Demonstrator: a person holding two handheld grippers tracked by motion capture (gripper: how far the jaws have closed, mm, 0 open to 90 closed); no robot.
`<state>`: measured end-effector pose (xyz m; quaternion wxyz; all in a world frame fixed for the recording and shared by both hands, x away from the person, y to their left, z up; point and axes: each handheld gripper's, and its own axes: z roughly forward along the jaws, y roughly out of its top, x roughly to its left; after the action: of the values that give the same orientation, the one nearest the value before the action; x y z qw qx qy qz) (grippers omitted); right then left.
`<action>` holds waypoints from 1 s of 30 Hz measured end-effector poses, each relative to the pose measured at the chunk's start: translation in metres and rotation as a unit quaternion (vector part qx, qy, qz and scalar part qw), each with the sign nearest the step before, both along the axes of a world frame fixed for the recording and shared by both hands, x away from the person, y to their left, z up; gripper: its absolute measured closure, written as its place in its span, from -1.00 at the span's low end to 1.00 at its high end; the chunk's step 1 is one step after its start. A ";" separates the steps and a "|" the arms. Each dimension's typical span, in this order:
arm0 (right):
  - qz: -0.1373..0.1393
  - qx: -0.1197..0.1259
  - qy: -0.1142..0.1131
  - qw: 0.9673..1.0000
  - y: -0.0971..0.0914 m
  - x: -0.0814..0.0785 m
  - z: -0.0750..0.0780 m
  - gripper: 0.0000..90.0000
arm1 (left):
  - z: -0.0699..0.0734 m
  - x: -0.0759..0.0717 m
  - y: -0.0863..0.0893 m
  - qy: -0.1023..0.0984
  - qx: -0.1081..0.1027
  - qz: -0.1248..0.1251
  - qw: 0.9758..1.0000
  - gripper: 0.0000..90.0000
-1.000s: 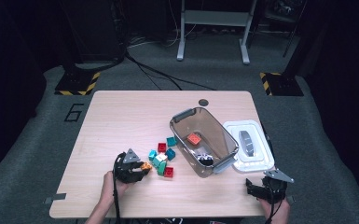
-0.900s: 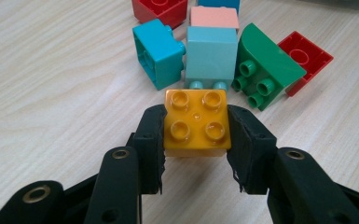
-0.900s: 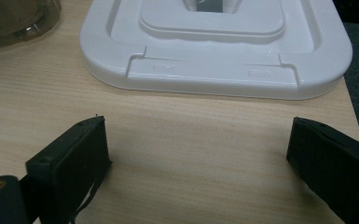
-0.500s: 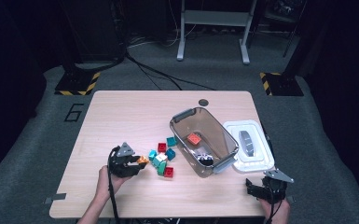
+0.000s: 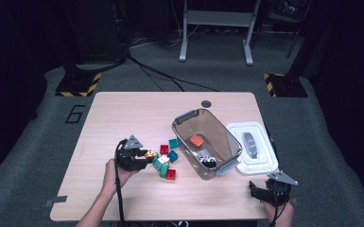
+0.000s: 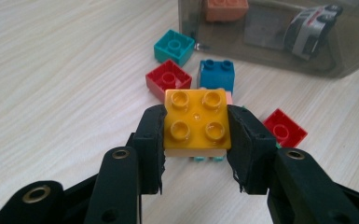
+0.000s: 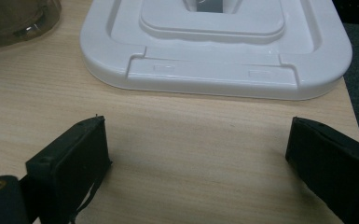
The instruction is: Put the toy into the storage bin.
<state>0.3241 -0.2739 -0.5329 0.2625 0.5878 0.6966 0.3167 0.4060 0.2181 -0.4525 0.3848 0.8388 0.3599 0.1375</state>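
Fingers (image 6: 155,140) of my left gripper (image 6: 196,140) clamp the yellow brick (image 6: 196,122) above the bench (image 6: 60,70); right gripper (image 7: 198,154) gapes wide near the white lid (image 7: 214,70).

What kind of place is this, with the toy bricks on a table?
Probably a lab or recording studio: a lone wooden table on grey carpet, black-and-yellow weighted stand bases, floor cables, dark surroundings.
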 end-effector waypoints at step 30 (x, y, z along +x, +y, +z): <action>0.035 -0.003 0.008 0.999 0.002 0.001 -0.001 -1.00 | 0.067 0.043 -0.021 -0.035 0.001 -0.021 0.999 0.31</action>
<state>0.3250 -0.2716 -0.5336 0.2474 0.5648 0.7196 0.3193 0.4487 0.1967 -0.3854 0.3991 0.8413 0.3284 0.1585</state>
